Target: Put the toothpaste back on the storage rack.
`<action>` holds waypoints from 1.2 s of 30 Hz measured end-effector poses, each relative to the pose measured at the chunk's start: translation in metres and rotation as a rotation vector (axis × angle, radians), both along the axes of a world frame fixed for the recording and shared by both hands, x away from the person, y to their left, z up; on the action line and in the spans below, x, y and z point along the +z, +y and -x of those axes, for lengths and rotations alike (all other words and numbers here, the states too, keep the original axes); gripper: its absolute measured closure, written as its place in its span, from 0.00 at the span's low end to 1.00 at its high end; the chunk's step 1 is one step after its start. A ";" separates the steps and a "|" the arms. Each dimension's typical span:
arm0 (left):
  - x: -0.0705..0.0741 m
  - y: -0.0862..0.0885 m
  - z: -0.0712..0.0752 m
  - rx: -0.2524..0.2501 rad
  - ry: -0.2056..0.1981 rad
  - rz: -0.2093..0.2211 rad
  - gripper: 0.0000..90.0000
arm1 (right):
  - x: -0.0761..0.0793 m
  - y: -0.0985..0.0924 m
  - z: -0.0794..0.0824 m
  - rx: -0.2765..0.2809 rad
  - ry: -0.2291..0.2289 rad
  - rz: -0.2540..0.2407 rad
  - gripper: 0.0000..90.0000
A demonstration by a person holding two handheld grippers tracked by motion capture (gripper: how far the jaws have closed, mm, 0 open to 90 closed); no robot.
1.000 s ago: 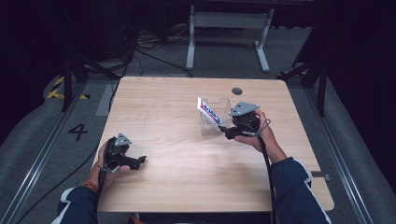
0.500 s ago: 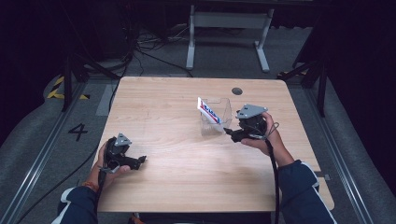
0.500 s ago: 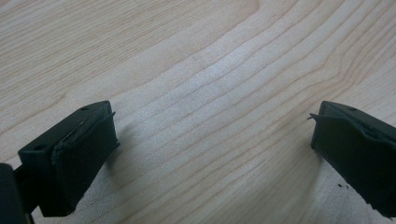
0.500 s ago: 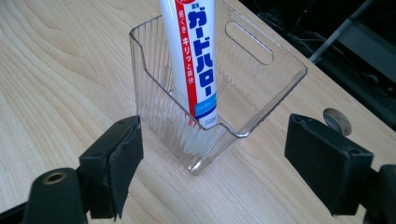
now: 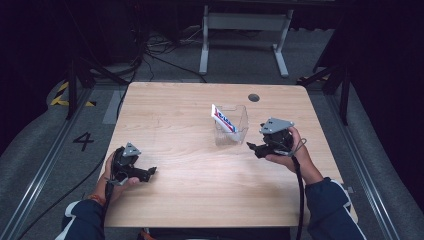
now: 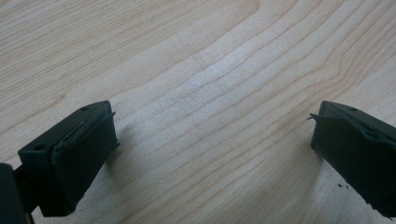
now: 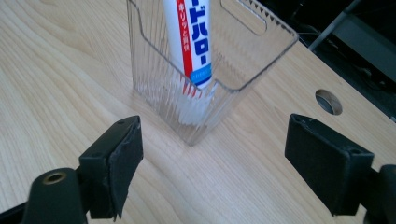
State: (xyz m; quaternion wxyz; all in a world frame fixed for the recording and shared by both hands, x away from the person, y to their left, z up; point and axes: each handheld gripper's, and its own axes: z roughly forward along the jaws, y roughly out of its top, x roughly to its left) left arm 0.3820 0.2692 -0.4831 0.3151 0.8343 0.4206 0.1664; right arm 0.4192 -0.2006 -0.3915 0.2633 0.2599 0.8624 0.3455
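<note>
toothpaste tube (image 7: 189,37) top cropped, print illegible

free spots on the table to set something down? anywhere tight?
Bare wood spans the table between the left gripper and the clear bin holding the toothpaste tube, plus the far left half and the near edge between the arms. It is tight only between the bin and the right gripper.

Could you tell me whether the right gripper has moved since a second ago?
Yes. The right gripper has drawn back from the clear container toward the table's right edge; its jaws stand open.
</note>
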 end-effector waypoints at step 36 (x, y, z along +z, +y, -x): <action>0.000 0.000 0.000 0.000 0.001 0.001 0.01 | -0.042 -0.059 0.036 -0.065 0.051 0.058 0.22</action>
